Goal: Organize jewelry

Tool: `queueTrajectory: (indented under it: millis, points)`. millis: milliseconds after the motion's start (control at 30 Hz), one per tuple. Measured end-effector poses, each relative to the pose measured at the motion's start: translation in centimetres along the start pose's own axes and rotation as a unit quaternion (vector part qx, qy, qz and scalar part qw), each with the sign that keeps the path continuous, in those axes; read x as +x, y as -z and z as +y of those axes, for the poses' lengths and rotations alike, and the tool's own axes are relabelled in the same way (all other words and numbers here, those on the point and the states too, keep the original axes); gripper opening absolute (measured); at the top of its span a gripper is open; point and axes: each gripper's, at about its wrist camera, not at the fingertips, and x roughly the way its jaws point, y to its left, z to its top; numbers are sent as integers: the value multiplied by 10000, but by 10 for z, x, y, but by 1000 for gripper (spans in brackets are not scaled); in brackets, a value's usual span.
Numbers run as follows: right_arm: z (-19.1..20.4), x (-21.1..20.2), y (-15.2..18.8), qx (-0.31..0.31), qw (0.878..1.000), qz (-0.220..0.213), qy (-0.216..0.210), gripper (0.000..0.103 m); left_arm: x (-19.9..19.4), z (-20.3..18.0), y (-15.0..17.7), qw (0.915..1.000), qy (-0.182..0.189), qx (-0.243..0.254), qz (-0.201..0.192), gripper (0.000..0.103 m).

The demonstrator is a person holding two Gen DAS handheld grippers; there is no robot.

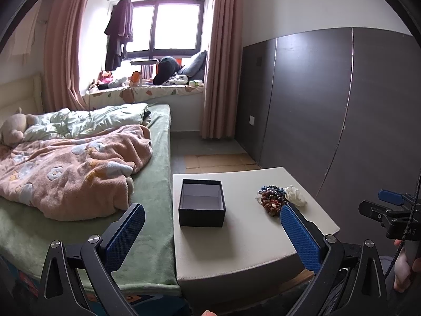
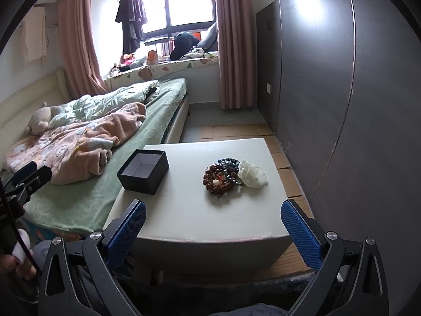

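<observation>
STEP: nothing picked yet, my read | left gripper (image 1: pixel 211 233) and right gripper (image 2: pixel 213 227) jaws spread wide, empty | bead bracelets (image 2: pixel 222 175) heaped near stool (image 2: pixel 184 216) right edge; open black box (image 2: pixel 143 175) empty at left edge | NEXT: right gripper lowers onto one strand, likely.

We see a white table (image 2: pixel 184 210) low in the middle. On it sit an open black box (image 2: pixel 143 175) at left, beads (image 2: pixel 222 176) and a white flower (image 2: pixel 252 175) at right.
</observation>
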Motion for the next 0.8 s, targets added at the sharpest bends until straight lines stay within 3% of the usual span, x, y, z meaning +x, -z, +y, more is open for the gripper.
queueTrajectory:
  millis: [800]
  points:
    - [-7,-3,0,9,10000,-66,-26,103,1,5,-2,10000,-25,-9,3,103]
